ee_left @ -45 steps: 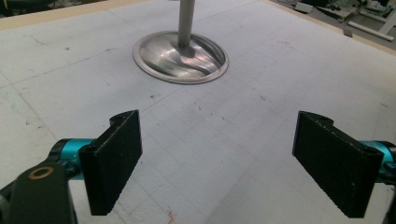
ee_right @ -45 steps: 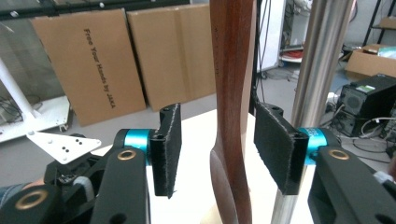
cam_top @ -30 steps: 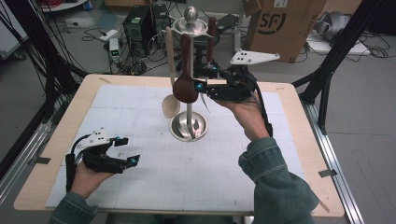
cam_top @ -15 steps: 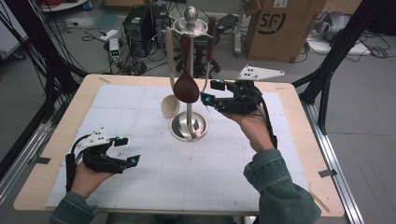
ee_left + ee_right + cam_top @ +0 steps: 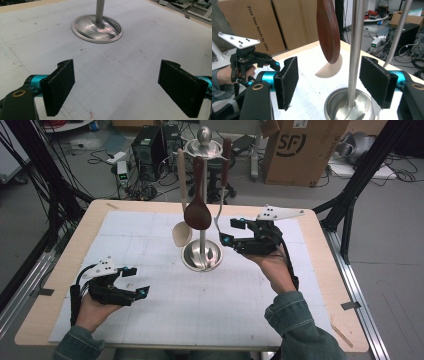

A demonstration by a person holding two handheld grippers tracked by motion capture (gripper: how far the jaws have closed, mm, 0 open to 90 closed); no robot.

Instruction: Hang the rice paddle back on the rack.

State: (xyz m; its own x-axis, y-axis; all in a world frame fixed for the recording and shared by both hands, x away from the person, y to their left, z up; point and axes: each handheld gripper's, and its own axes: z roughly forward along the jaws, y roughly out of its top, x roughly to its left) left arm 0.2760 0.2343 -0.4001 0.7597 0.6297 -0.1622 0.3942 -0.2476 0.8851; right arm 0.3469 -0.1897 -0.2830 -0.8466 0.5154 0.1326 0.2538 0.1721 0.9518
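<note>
Right gripper [image 5: 229, 231], held just right of a steel utensil stand [image 5: 202, 195]: jaws spread wide, holding nothing, pointing toward the stand. In the right gripper view the gap of this gripper [image 5: 329, 83] frames the stand's upright pole [image 5: 355, 52] and the dished base [image 5: 348, 106]; neither pad touches the metal. A dark wooden spoon [image 5: 329, 30] hangs bowl-down ahead of the jaws, its handle cut off at the top edge, and a pale wooden spoon [image 5: 330, 68] shows only as a curved edge behind it. A thin steel handle [image 5: 398, 32] slants at right; what utensil it belongs to cannot be made out here.

Left gripper [image 5: 135, 281], low over the white mat [image 5: 160, 305] near the table's front left: jaws likewise wide apart and empty. Its own view shows the gripper [image 5: 116, 81] over bare gridded mat, with the stand base [image 5: 97, 28] well ahead and the pole cut off above.

The high view alone shows the stand's knob top, the dark spoon [image 5: 198, 210], the pale spoon [image 5: 181, 232] and a third utensil [image 5: 223, 180] hanging from it, plus a cardboard box [image 5: 295, 150] and cables on the floor beyond the table [image 5: 350, 320]. The right gripper view adds the left gripper [image 5: 249, 62] in the distance.
</note>
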